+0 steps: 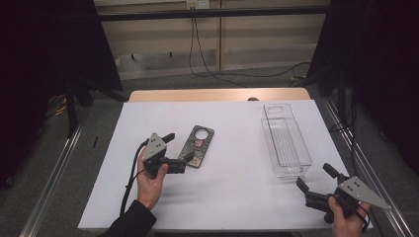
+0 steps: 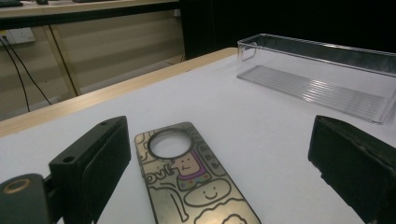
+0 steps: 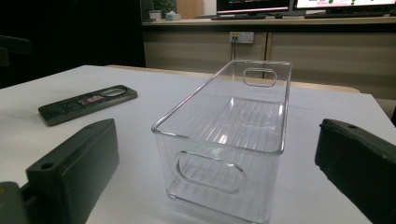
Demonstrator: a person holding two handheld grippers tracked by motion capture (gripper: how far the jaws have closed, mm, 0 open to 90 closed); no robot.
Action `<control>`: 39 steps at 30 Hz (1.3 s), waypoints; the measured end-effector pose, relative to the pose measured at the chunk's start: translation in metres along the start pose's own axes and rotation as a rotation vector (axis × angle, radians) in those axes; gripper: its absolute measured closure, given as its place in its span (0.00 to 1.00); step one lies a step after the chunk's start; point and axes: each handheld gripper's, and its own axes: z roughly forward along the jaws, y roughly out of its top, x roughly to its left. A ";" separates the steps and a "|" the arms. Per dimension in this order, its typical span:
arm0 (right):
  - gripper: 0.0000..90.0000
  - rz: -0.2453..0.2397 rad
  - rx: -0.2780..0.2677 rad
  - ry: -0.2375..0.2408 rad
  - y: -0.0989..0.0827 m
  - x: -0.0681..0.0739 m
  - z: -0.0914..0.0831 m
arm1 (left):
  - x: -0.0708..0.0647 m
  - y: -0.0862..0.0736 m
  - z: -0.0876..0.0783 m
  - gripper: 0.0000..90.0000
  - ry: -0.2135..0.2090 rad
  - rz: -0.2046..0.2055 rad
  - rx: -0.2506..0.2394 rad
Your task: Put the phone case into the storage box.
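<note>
Phone case [image 1: 197, 145] flat on desk [image 1: 232, 197], well left of clear bin [image 1: 285, 140]. Left hand-held gripper [image 1: 179, 148] wide open, astride case end, empty. Right hand-held gripper [image 1: 316, 181] open, empty, near bin. Risk: thin case skids or jaws scrape sheet when closing.

Lab-like office room: monitors [image 3: 299, 4] on a back counter, wall sockets [image 3: 241, 37], dark curtains [image 1: 54, 49], trailing cables [image 1: 197, 54].

Open white sheet [image 1: 232, 182] mid-table, phone case [image 1: 197, 146] left, clear bin [image 1: 286, 140] right

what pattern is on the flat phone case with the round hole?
Cartoon doodle figures outlined on a dull gold-olive flat phone case, one in purple; clearest in the left gripper view.
</note>
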 end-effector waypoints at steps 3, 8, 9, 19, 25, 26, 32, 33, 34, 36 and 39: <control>0.00 -0.001 0.002 0.000 0.000 0.000 0.000 | 0.003 0.001 0.005 0.04 0.026 -0.007 0.000; 0.00 -0.001 0.002 0.001 0.000 0.000 0.000 | 0.009 0.000 0.012 0.03 0.059 -0.011 -0.023; 0.00 -0.002 0.001 0.002 0.000 0.000 0.000 | 0.010 0.000 0.012 0.03 0.054 0.004 -0.024; 0.00 -0.002 0.005 0.003 0.000 0.000 0.001 | 0.017 0.002 0.031 0.02 0.055 0.015 0.006; 0.00 -0.002 0.005 0.003 0.000 0.000 0.001 | 0.022 0.007 0.045 0.03 0.054 0.000 0.030; 0.00 -0.002 0.006 0.003 0.000 0.000 0.001 | 0.022 0.008 0.047 0.03 0.053 -0.007 0.033; 0.00 -0.001 0.004 0.004 0.000 0.000 0.000 | 0.029 0.014 0.062 0.03 0.055 -0.030 0.087; 0.00 -0.002 0.004 0.004 0.000 0.000 0.000 | 0.030 0.014 0.063 0.03 0.060 -0.032 0.094; 0.00 -0.001 0.004 0.005 0.000 0.000 0.000 | 0.031 0.015 0.065 0.03 0.064 -0.042 0.113; 0.00 0.001 0.006 0.004 0.000 0.000 0.000 | 0.033 0.018 0.068 0.03 0.062 -0.047 0.146; 0.00 0.000 0.005 0.004 0.000 0.000 0.000 | 0.033 0.024 0.072 0.02 0.049 -0.042 0.195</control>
